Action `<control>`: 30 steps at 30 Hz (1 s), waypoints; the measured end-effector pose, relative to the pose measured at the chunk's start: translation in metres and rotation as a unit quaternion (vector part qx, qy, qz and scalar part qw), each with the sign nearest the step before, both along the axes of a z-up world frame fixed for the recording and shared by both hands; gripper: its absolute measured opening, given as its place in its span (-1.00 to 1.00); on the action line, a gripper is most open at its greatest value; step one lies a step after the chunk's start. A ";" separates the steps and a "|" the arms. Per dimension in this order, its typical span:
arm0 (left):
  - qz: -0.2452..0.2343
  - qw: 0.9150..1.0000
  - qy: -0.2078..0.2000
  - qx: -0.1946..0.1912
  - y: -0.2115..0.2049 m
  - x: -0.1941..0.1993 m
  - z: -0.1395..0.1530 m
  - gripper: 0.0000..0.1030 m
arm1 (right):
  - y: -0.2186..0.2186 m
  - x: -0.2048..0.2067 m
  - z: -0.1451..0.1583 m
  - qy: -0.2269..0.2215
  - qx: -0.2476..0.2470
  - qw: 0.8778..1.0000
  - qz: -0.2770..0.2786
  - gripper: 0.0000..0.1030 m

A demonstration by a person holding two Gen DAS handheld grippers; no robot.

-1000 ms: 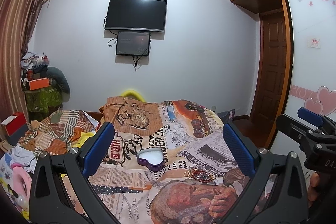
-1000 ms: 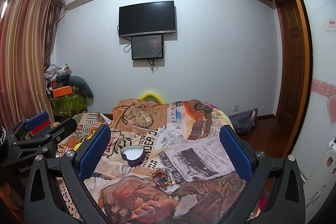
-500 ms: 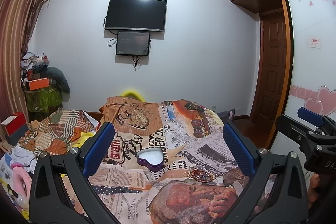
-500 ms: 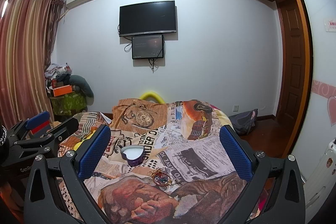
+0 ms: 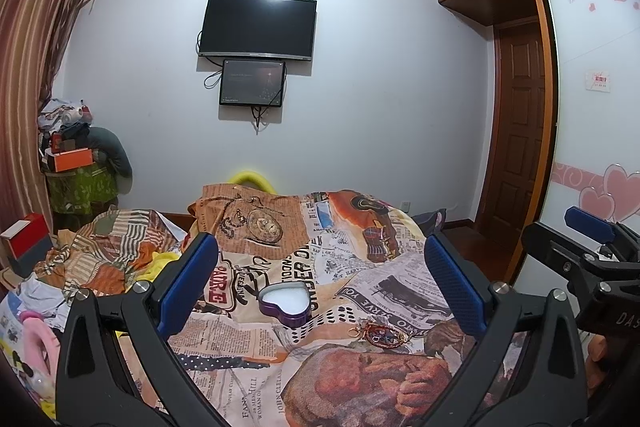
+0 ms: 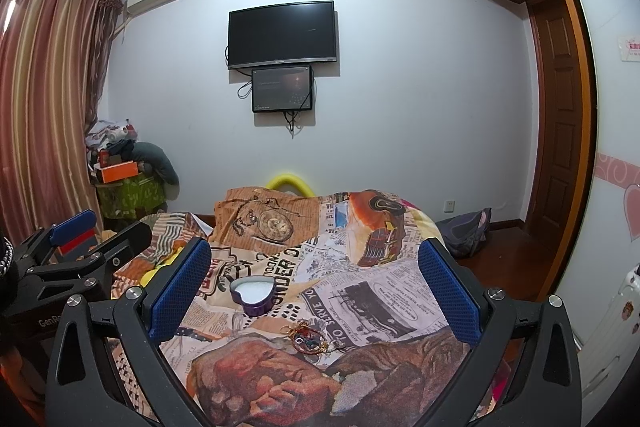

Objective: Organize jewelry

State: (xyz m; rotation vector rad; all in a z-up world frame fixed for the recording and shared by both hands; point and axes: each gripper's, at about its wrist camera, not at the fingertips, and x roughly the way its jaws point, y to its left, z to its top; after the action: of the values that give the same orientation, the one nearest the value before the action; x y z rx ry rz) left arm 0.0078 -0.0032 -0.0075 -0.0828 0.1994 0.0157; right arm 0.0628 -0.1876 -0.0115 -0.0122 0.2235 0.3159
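A purple heart-shaped box (image 5: 285, 302) with a white lining lies open on the printed bedspread (image 5: 392, 279); it also shows in the right wrist view (image 6: 253, 293). A small pile of red and gold jewelry (image 5: 380, 334) lies just in front and right of the box, and shows in the right wrist view (image 6: 308, 338). My left gripper (image 5: 322, 287) is open and empty, held above the bed short of the box. My right gripper (image 6: 316, 287) is open and empty, held short of the jewelry. Each gripper shows at the edge of the other's view.
A crumpled striped blanket (image 5: 104, 251) and clutter lie at the bed's left. A pile of boxes and clothes (image 5: 76, 163) stands by the curtain. A television (image 5: 258, 27) hangs on the far wall. A wooden door (image 5: 516, 131) and wardrobe are at the right.
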 end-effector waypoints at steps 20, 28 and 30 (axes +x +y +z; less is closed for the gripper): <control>-0.005 0.999 0.044 -0.011 0.006 0.046 -0.022 1.00 | -0.006 0.032 -0.023 0.042 -0.007 0.999 -0.014 0.99; -0.001 0.992 0.123 -0.031 0.021 0.096 -0.063 1.00 | -0.018 0.071 -0.059 0.101 -0.034 0.993 -0.048 0.99; -0.002 0.988 0.150 -0.029 0.024 0.109 -0.078 1.00 | -0.022 0.081 -0.072 0.120 -0.043 0.990 -0.057 0.99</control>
State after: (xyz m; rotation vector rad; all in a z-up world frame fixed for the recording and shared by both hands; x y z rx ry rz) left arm 0.1164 0.0206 -0.0854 -0.1375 0.5006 0.0184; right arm 0.1435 -0.2096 -0.0834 -0.0471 0.4759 0.1934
